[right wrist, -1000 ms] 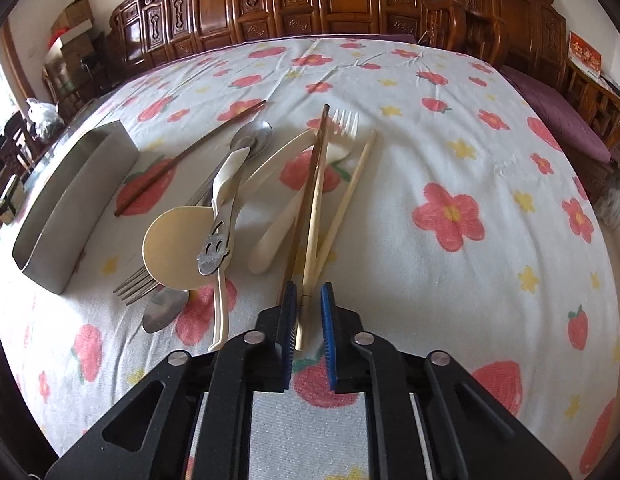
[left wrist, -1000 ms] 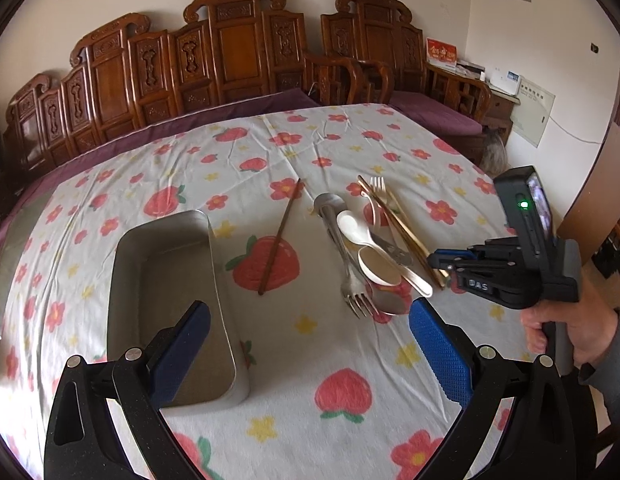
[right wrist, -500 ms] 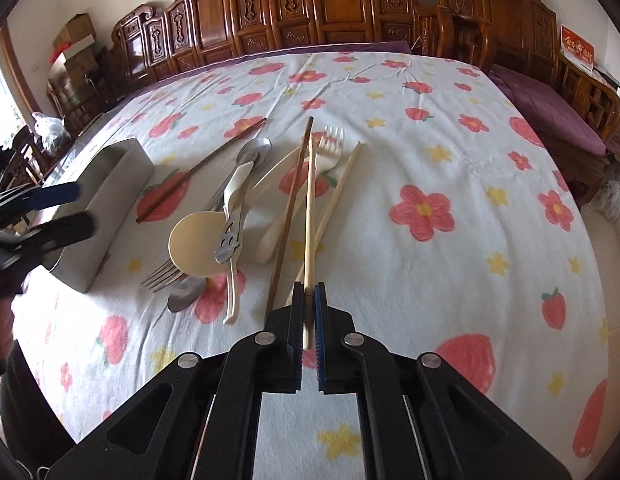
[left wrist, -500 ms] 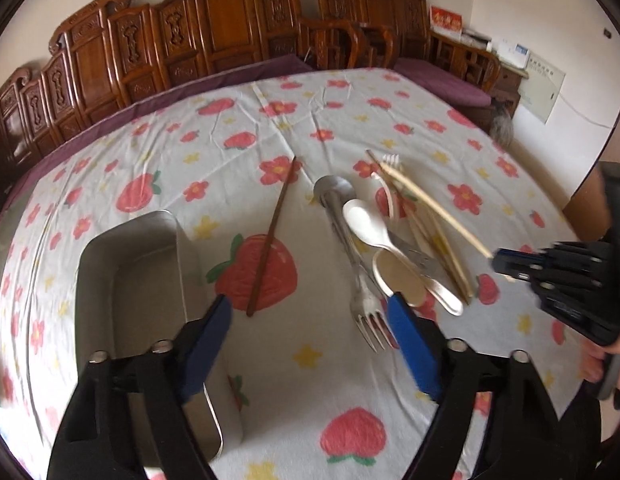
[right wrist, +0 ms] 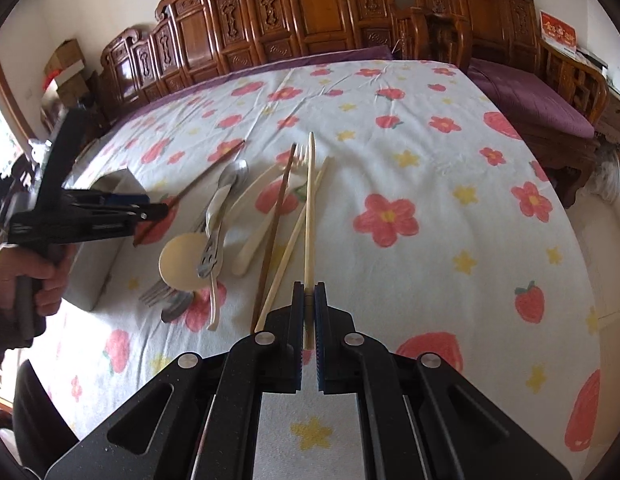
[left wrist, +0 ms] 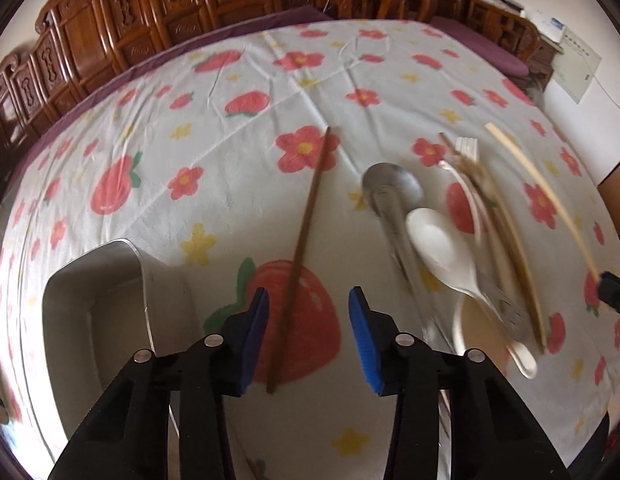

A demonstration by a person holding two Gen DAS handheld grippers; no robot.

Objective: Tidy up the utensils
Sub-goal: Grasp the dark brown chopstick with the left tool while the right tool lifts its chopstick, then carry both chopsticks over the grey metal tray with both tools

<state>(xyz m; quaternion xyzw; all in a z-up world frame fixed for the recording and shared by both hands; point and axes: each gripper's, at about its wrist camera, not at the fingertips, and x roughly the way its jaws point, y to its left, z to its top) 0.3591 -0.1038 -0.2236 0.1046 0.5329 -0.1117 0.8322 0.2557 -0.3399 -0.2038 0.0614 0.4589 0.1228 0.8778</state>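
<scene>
My right gripper pinches a pale chopstick; my left gripper gapes around the dark chopstick, untouched; piled utensils blur.

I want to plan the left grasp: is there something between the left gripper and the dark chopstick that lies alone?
Nothing visible is in the way. The left gripper is open, and the dark chopstick already lies between its fingers on the tablecloth. The metal tray is to its left, the spoons off to the right.

Utensil pile motion-blurred; metal tray partly behind jaws.
</scene>
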